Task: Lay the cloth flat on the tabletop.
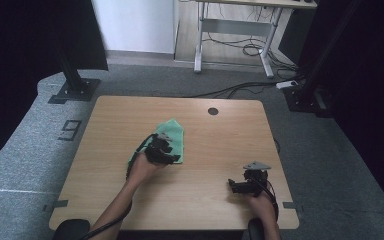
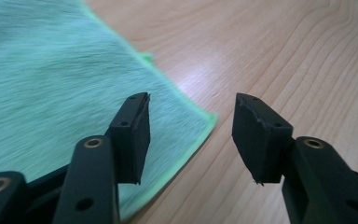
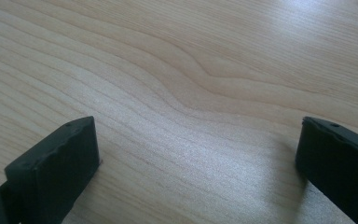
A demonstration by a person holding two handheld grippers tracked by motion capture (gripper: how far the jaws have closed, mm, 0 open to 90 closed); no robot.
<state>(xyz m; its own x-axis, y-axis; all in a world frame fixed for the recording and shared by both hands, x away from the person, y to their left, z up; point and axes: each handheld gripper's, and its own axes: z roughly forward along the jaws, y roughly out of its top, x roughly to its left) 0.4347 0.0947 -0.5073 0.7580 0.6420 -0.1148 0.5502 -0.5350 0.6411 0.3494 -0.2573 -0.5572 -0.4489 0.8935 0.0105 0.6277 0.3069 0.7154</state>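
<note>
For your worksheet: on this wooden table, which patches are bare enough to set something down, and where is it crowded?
Free: the left strip between the green cloth and the table edge, the far right part below the round cable hole, and the front middle between the two forearms. Crowded: the centre, where the left gripper sits over the cloth, and the front right corner by the right gripper.

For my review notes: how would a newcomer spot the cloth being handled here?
Start at the wooden table. Near its middle, under the left gripper, lies a flat green cloth. It is the one soft, coloured thing on the bare wood.
</note>
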